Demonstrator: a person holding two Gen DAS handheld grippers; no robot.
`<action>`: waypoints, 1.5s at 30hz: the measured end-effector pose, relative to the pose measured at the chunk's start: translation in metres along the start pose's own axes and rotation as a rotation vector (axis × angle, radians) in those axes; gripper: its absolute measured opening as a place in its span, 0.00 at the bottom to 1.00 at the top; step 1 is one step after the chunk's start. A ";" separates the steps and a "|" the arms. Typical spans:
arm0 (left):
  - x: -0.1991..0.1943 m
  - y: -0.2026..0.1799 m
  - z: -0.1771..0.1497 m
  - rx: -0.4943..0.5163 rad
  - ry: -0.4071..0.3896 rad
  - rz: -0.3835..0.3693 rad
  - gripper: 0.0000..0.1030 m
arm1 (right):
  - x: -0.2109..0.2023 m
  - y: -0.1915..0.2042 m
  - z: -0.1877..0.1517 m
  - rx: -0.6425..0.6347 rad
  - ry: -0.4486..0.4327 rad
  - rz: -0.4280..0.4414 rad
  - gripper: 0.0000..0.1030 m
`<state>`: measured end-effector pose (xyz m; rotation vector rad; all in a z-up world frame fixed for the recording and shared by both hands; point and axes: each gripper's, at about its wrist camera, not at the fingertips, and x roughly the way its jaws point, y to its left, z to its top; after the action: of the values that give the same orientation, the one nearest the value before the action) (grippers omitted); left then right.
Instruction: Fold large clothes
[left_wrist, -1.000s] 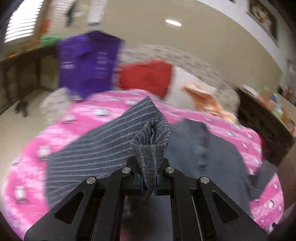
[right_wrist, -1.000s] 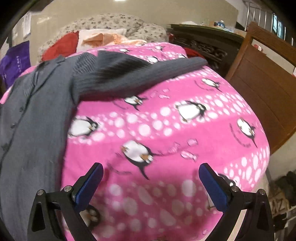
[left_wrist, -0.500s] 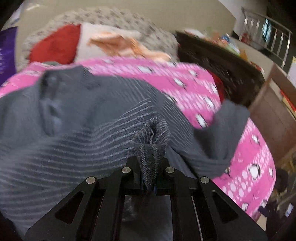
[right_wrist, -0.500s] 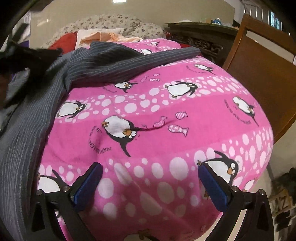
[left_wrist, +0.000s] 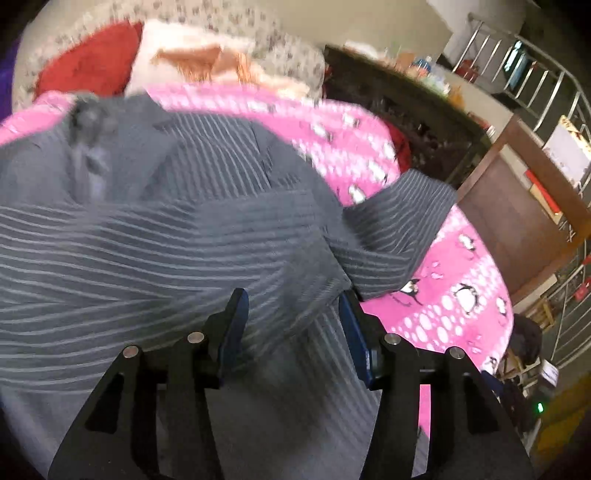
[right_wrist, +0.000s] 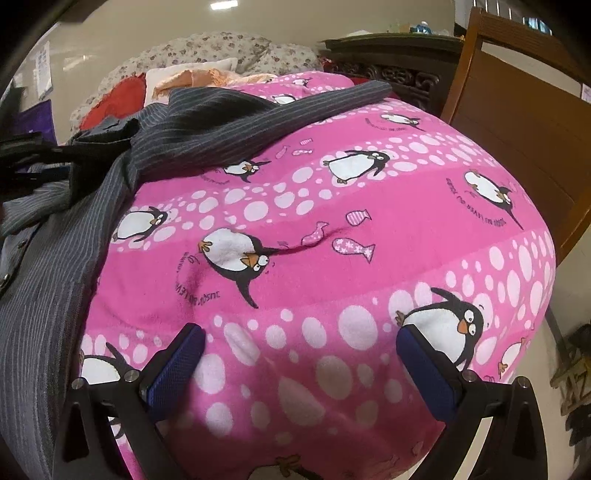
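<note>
While L gripper (left_wrist: 293, 317) jaws just opened over shirt (left_wrist: 155, 236), its sleeve (right_wrist: 295, 107) runs long beyond R gripper (right_wrist: 300, 360), which is open, empty, nearer it.

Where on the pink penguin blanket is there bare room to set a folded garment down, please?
The pink penguin blanket lies bare ahead of the open right gripper, bordered by the grey striped shirt on its left, its outstretched sleeve beyond, and the wooden chair. The shirt's side is crowded.

Surface: I see a bed with a pink penguin blanket (right_wrist: 332, 229) | on it: grey striped garment (left_wrist: 147, 240), one sleeve (right_wrist: 295, 107) stretched across the blanket
</note>
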<state>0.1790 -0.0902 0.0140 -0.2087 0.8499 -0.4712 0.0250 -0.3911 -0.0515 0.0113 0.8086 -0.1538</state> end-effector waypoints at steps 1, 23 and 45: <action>-0.016 0.008 0.000 0.004 -0.029 0.012 0.49 | 0.000 0.000 0.002 0.001 0.009 -0.003 1.00; -0.106 0.204 0.005 -0.293 -0.221 0.538 0.21 | 0.039 0.202 0.156 -0.302 -0.125 0.439 0.50; -0.057 0.224 0.003 -0.312 -0.086 0.507 0.36 | 0.117 0.224 0.182 -0.250 -0.015 0.392 0.48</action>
<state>0.2194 0.1340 -0.0266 -0.2869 0.8534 0.1464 0.2671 -0.1972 -0.0204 -0.0667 0.7918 0.3179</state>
